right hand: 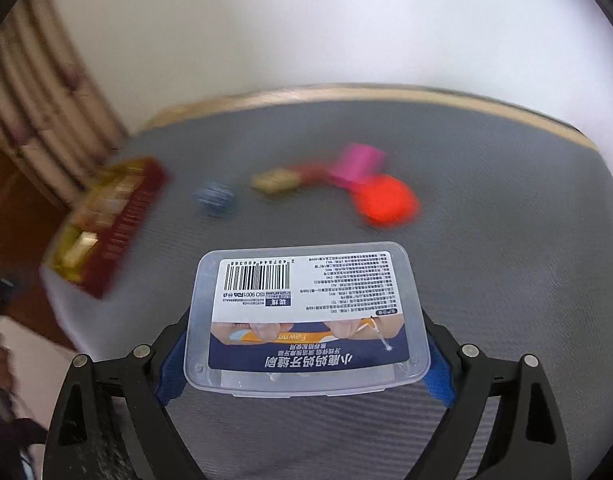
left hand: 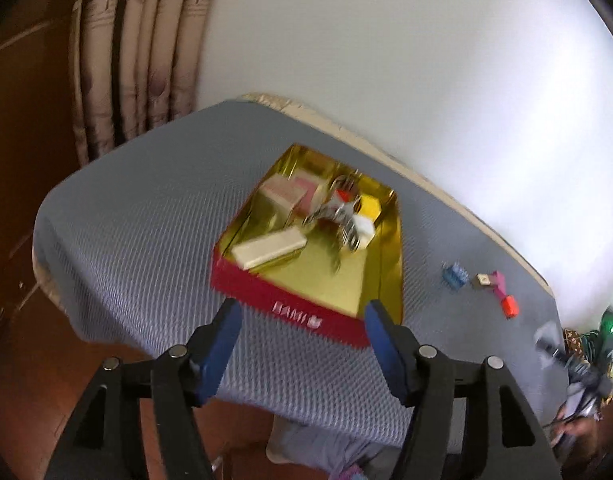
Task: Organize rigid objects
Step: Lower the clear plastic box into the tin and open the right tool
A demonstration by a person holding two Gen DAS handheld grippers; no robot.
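Taking the red box [left hand: 290,300] as landmark: it is a shallow rectangular tray with red outer walls, white lettering on the near wall and a glossy gold lining, lying on a grey woven-textured table cover [left hand: 126,240]. Inside it, a cream rectangular block [left hand: 268,248] lies near the front left corner; behind that sits a pinkish carton [left hand: 290,190], and to its right a tangle of silvery metal pieces [left hand: 338,216] against white and yellow blocks (too blurred to name more closely).

The left gripper [left hand: 302,316] hangs just in front of the box's near wall, its blue-padded fingers spread wide with nothing between them.

Right of the box, apart from it on the cover, lie a small ribbed blue piece [left hand: 453,273], a tan cube [left hand: 482,280] and a pink piece joined to an orange-red cap [left hand: 509,306].

The right gripper [right hand: 306,344] is closed on a clear plastic lidded case [right hand: 306,320] — rounded corners, printed label with a barcode — held above the cover, well to the right of the box [right hand: 118,220].
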